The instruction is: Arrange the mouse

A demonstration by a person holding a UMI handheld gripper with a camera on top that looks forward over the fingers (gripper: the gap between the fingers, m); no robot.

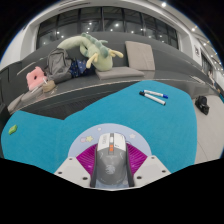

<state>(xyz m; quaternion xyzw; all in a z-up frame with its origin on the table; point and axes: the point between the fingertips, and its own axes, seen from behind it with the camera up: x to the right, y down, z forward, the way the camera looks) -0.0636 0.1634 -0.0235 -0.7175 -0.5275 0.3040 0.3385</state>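
Gripping the grey mouse (110, 160), gripper (110, 166) fingers clamped on its flanks at six o'clock, raised over the blue mat (60, 118), likely for repositioning; two markers (154, 96) at one o'clock, plush toy (90, 48) at eleven

Pale claw (111, 160) — magenta pads (92, 158).

The gripper (112, 160) points forward and slightly down. Its two fingers (84, 158) are closed in on a mouse (111, 158), the magenta pads (89, 156) pressing its left and right sides.
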